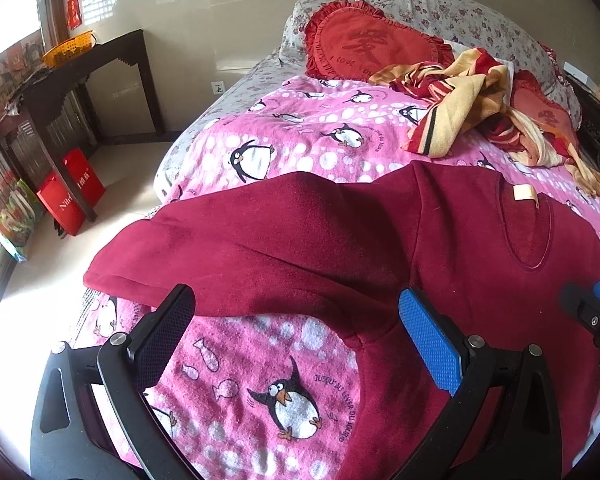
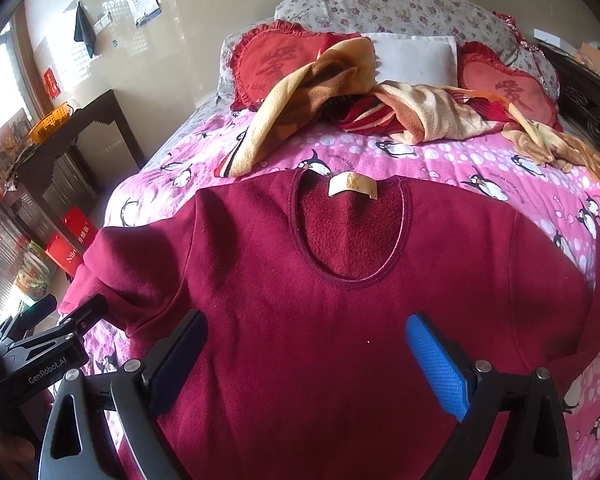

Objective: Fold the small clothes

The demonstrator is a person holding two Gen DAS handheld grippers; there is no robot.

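Both grippers gape, grasping nothing: left gripper (image 1: 296, 320) over sweater (image 1: 380, 248) sleeve; right gripper (image 2: 306, 340) above its chest.

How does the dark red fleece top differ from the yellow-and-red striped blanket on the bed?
The dark red fleece top lies spread flat near the camera; the yellow-and-red striped blanket sits crumpled by the pillows. The top is one plain colour with a pale neck label; the blanket mixes yellow, red and dark stripes. The top lies under the open right tongs; the blanket is far from them. Both rest on the pink penguin-print bedcover.
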